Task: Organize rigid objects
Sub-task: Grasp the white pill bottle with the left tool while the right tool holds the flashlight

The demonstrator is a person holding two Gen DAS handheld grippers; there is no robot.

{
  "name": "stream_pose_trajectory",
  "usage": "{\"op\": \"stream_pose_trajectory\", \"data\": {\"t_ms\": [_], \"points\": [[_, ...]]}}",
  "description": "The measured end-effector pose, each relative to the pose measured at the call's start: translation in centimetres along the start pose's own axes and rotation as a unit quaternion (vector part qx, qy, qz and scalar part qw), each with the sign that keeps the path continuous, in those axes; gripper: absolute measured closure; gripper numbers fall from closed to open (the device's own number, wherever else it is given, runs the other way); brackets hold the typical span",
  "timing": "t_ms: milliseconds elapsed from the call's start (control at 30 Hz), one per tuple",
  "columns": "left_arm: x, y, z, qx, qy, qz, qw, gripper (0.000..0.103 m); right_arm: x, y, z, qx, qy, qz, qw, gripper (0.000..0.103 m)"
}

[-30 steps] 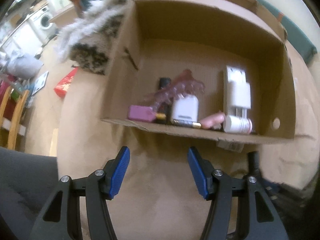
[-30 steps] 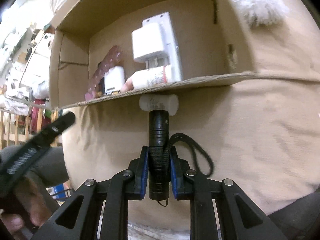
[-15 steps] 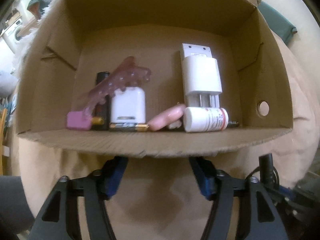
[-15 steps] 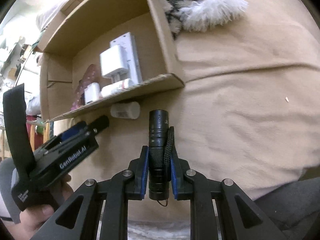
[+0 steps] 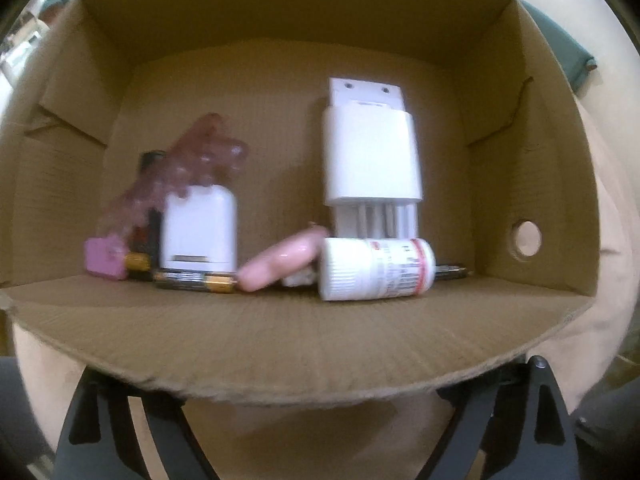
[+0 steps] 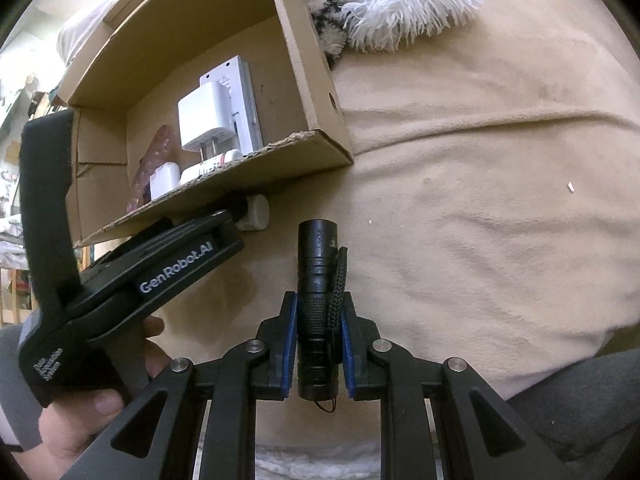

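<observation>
An open cardboard box (image 5: pixel 300 344) lies on its side and fills the left wrist view. Inside are a white charger (image 5: pixel 370 156), a white adapter (image 5: pixel 198 232), a red-labelled white bottle (image 5: pixel 376 268), pink items and batteries (image 5: pixel 192 282). The box's front flap hides my left fingertips; only the widely spread arms show, and the jaws are opening. In the right wrist view my left gripper (image 6: pixel 234 216) reaches under that flap to a white cylinder (image 6: pixel 256 212); whether it lies between the jaws is hidden. My right gripper (image 6: pixel 318 344) is shut on a black flashlight (image 6: pixel 318 280), which stands upright.
The box rests on a beige blanket (image 6: pixel 480 160). A furry white and dark cloth (image 6: pixel 384 8) lies behind the box's right wall. A person's hand (image 6: pixel 80 412) holds the left gripper's handle. A teal object (image 5: pixel 568 52) shows past the box's right side.
My left gripper moved down and toward the box, its fingertips slipped beneath the front flap, and its arms spread wider. My right gripper kept the flashlight and swung slightly right of the box.
</observation>
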State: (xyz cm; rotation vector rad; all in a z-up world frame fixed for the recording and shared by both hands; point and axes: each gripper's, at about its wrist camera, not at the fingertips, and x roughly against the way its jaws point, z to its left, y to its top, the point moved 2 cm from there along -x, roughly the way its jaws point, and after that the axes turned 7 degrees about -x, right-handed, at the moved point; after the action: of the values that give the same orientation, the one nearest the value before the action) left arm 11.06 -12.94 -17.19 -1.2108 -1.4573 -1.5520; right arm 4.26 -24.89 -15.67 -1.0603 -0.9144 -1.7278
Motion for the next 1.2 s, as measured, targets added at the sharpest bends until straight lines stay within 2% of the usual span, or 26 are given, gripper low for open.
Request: {"op": "stream_pose_trajectory", "data": {"t_ms": [167,267,400,467,533,667,700,733,767,833,967,1200], "points": [[-0.7,-0.3,0.5,0.030,-0.029,0.001,0.9991,0.015,-0.1,0.3,-0.2,-0.006,0.008,0.001,1.000,0.082],[-0.4,-1.1,0.8,0.023,-0.035,-0.008,0.9991,0.015,0.0,0.3,-0.3,-0.011,0.013,0.001,1.000,0.082],[0.0,-3.1,0.6,-0.001,-0.029,-0.013,0.9995,0.015,0.4,0.4,-0.8,-0.017,0.021,0.003,1.000,0.082],[0.1,-3.5,0.6,-0.004,-0.028,-0.016,0.9995,0.015,0.6,0.5,-1.0,-0.017,0.023,0.003,1.000,0.082],[0.1,-5.2,0.5,-0.002,-0.023,-0.017,0.9996,0.015,0.6,0.5,-1.1,-0.014,0.024,0.004,1.000,0.082],[0.1,-4.7,-0.7,-0.011,-0.007,-0.020,0.9997,0.015,0.7,0.5,-1.2,-0.010,0.022,0.007,1.000,0.082],[-0.1,-4.6,-0.8,-0.012,-0.005,-0.018,0.9997,0.017,0.9,0.4,-1.3,-0.012,0.022,0.007,1.000,0.082],[-0.3,-4.5,-1.0,-0.014,0.001,-0.014,0.9998,0.024,0.9,0.4,-1.4,-0.012,0.021,0.006,1.000,0.082],[-0.5,-4.6,-1.1,-0.016,0.006,-0.011,0.9998,0.043,0.9,0.4,-1.4,-0.013,0.021,0.006,1.000,0.082],[-1.2,-4.9,-1.2,-0.022,0.021,0.008,0.9995,0.060,0.8,0.4,-1.4,-0.013,0.016,0.006,1.000,0.082],[-0.8,-5.7,-1.5,-0.037,0.039,0.013,0.9985,0.060,0.8,0.4,-1.5,-0.015,0.014,0.005,1.000,0.082],[1.2,-7.9,1.4,-0.025,0.065,0.030,0.9971,0.060,0.9,-0.1,-0.2,0.002,0.005,-0.006,1.000,0.082]]}}
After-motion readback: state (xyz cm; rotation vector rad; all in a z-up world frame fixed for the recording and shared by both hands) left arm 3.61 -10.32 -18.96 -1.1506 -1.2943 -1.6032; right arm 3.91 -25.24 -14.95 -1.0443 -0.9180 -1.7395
